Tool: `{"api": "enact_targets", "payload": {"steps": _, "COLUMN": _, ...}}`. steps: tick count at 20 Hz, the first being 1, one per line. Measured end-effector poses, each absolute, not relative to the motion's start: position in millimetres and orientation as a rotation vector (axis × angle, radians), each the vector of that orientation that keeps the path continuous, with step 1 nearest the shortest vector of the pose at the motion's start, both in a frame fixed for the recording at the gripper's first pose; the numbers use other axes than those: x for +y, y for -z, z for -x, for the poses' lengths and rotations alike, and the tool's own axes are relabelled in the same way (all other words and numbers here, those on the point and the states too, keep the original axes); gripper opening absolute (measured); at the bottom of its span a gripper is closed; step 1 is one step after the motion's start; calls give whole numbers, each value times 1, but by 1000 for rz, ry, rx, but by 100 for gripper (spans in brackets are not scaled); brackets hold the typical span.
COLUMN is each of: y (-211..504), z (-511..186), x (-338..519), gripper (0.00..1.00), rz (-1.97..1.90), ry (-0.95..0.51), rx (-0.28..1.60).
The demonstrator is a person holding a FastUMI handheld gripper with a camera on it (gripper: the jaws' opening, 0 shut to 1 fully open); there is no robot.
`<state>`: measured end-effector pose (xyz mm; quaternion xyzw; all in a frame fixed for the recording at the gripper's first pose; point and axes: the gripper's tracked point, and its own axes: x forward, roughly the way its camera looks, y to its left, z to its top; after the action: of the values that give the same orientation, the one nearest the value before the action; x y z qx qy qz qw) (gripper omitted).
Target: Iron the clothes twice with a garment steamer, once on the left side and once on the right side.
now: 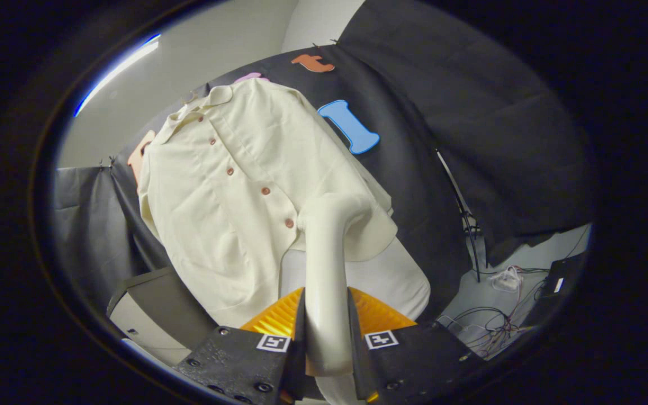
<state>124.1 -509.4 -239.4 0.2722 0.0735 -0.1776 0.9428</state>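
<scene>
Steamer (327,264), pale handle clamped between both fingers of the gripper (327,349); its head bends over and rests against the shirt's lower front, just beside the bottom button. Shirt (234,185), cream, buttoned, hangs on the booth wall, tilted in this view. An amber part sits behind the handle at the fingers. Cables (493,326) lie on the floor beyond. Risk, as I judge it: the loose hem could bunch under the head if pushed too hard, or the smooth handle could twist in the pinch.
</scene>
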Motion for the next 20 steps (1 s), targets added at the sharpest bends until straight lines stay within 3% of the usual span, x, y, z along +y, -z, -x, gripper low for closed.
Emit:
{"api": "enact_targets", "payload": {"steps": 7, "y": 150, "z": -87, "x": -413, "gripper": 34, "rz": -543, "ry": 263, "rx": 73}}
{"api": "enact_targets", "payload": {"steps": 14, "y": 68, "z": -60, "x": -244, "gripper": 34, "rz": -387, "ry": 63, "rx": 44}}
{"api": "enact_targets", "payload": {"steps": 20, "y": 34, "z": -53, "x": -123, "gripper": 34, "rz": -342, "ry": -14, "rx": 60}}
